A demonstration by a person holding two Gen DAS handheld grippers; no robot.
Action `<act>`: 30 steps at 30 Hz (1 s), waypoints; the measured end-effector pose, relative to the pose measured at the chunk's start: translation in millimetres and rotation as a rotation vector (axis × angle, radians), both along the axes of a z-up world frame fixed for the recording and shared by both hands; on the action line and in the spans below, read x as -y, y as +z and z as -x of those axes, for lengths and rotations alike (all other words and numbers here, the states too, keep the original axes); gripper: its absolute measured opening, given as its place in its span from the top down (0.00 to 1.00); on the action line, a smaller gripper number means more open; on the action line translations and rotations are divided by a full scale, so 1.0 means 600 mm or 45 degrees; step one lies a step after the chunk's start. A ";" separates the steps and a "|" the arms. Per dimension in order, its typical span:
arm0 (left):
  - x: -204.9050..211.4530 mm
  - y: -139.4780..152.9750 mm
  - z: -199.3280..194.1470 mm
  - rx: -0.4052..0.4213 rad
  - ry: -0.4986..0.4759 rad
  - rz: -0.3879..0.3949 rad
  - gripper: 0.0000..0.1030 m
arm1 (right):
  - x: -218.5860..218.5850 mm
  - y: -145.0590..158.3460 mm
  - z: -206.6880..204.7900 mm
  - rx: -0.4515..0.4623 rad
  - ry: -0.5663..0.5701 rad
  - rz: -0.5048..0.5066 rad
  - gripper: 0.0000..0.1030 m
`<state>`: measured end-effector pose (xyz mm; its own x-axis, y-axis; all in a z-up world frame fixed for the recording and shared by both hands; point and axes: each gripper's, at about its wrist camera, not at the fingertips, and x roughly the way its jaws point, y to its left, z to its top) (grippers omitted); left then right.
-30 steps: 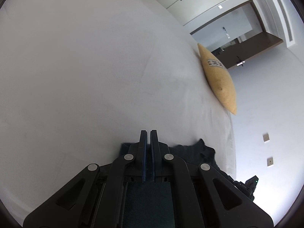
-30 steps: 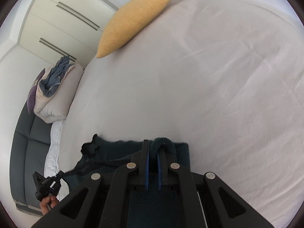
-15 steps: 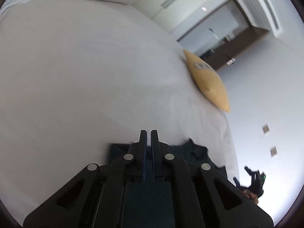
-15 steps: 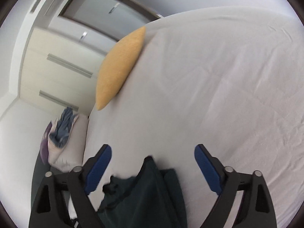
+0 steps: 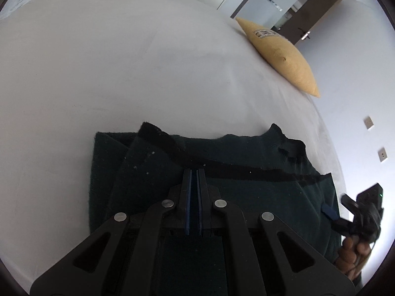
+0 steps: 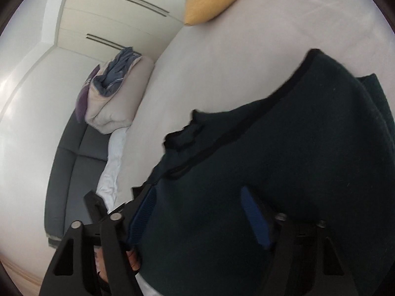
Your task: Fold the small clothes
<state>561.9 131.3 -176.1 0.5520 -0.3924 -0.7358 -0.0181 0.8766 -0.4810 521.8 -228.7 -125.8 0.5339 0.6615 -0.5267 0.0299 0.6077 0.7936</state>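
Garment [image 5: 246,192] under closed left tool [image 5: 194,172], between spread right tool [image 6: 200,212] fingers.

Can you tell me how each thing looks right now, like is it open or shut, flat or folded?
left claw: shut, over the dark green garment.
right claw: open, holding nothing.
dark green garment: lying on the bed, partly folded over itself.
yellow cushion: lying at the bed's edge.
white bed sheet: spread out, lightly wrinkled.
bundled bedding: heaped up.
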 end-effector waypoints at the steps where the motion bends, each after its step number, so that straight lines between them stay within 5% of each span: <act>1: -0.001 0.000 0.003 0.010 -0.001 0.011 0.97 | 0.014 -0.006 -0.003 -0.006 -0.029 -0.018 0.51; 6: -0.039 0.003 0.025 0.081 0.073 0.083 0.97 | 0.142 -0.027 0.024 0.009 -0.378 -0.037 0.82; 10: -0.062 0.003 0.026 0.087 0.146 0.136 0.97 | 0.216 -0.048 0.079 -0.004 -0.599 -0.104 0.86; 11: -0.063 0.005 0.026 0.083 0.145 0.130 0.97 | 0.222 -0.046 0.091 -0.002 -0.626 -0.081 0.79; 15: -0.076 0.021 0.043 0.095 0.175 0.100 0.97 | 0.230 -0.042 0.149 -0.028 -0.725 0.006 0.77; 19: -0.109 0.049 0.093 0.121 0.226 0.153 0.97 | 0.209 0.009 0.183 0.070 -0.642 0.049 0.69; 25: -0.138 0.054 0.185 0.118 0.263 0.206 0.97 | 0.083 0.084 0.174 0.245 -0.271 0.262 0.51; 30: -0.106 0.060 0.218 0.178 0.142 0.160 0.97 | 0.076 0.039 0.172 0.111 -0.236 0.266 0.49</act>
<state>430.9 194.9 -139.9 0.6901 -0.4075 -0.5981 -0.0367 0.8057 -0.5912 418.8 -274.1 -102.2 0.6849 0.4302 -0.5881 0.0932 0.7488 0.6563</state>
